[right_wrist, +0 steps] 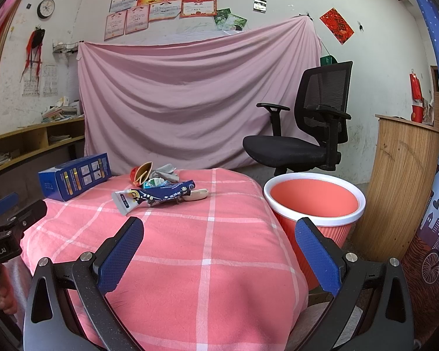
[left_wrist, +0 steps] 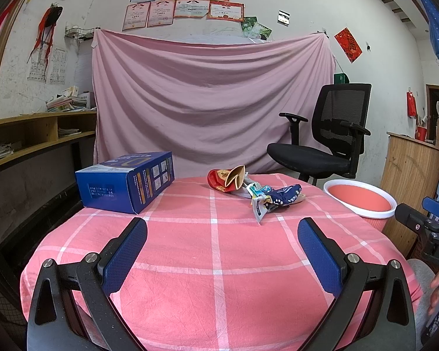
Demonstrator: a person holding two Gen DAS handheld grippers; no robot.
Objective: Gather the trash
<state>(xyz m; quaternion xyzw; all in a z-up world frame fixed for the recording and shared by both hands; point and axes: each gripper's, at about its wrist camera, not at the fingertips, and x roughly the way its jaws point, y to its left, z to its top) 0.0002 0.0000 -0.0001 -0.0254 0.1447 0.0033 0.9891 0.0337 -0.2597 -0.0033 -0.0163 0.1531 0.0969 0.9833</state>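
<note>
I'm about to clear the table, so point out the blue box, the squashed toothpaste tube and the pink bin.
blue box (left_wrist: 108, 184): left wrist view, near end face.
toothpaste tube (right_wrist: 161, 195): right wrist view, dark blue middle.
pink bin (right_wrist: 313, 197): right wrist view, inner wall.

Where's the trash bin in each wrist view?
Left wrist: the trash bin sits at the right edge, beyond the table's right side, partly hidden by the right claw.
Right wrist: it is right of centre, on the floor against the table edge, behind that claw's right finger.
Shared landmark: the black office chair stands directly behind the bin in both.
</note>
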